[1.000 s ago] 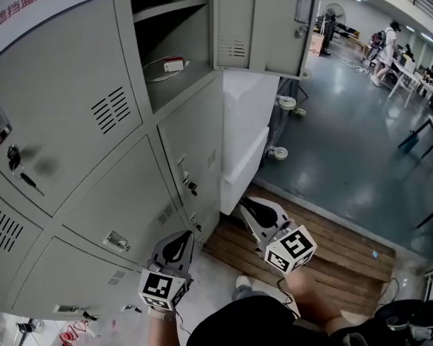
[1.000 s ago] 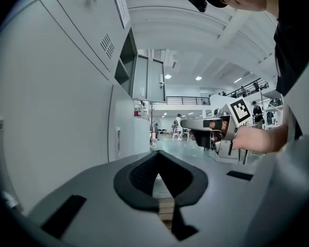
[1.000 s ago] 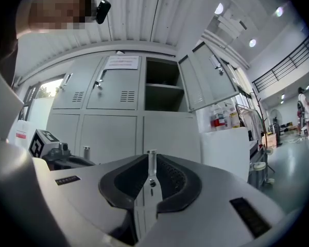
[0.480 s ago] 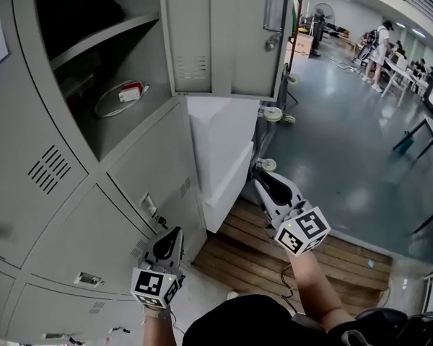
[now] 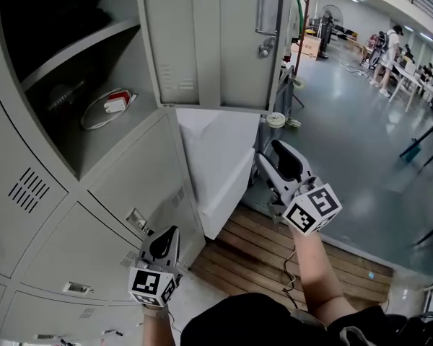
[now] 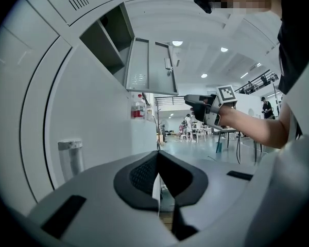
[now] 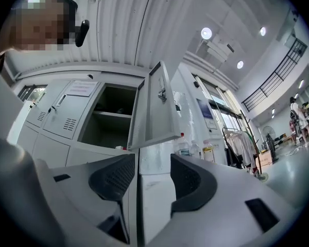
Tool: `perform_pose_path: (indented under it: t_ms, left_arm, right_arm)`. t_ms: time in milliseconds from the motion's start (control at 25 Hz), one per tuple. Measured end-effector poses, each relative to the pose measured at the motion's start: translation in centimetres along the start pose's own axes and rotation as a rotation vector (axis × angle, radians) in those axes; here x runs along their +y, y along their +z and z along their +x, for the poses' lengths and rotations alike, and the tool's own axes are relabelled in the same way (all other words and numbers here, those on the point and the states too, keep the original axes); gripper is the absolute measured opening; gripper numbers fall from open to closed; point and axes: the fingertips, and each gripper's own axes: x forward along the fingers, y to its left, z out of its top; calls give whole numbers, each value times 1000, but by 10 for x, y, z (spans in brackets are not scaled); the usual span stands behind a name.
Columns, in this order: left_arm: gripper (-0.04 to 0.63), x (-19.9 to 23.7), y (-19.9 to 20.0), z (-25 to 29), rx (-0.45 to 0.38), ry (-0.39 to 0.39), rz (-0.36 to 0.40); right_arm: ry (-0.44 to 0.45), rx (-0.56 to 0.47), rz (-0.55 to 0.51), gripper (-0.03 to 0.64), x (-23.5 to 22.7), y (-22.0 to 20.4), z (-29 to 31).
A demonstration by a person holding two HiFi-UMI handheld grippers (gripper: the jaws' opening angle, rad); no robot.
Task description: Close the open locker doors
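**Head view:** upper locker door [image 5: 216, 42] swung wide open, handle [image 5: 268, 9] at free edge. Right hand-held gripper [image 5: 276, 153] just below door's bottom edge, apart from it. Left hand-held gripper [image 5: 167, 238] low, by closed lower lockers.

**Left gripper view:** jaws together, empty.

**Right gripper view:** jaws opening, nothing between; door ahead, above.

**Handling, judged:** thin sheet steel, stiff, light, free on hinge; paint smooth, pinch likely slips. Push flat on handle face near free edge.
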Motion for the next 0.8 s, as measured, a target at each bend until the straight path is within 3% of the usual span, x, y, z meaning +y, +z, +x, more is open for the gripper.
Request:
perform_pose_path:
  t_ms: [280,800]
  left_arm:
    - [17,0,-2,7,15,31,19]
    - [17,11,-21,-11,84,87,26]
  right_arm:
    - [39,-45,-4,281,-23,22,34]
    - [51,-83,-30,301,-22,37,58]
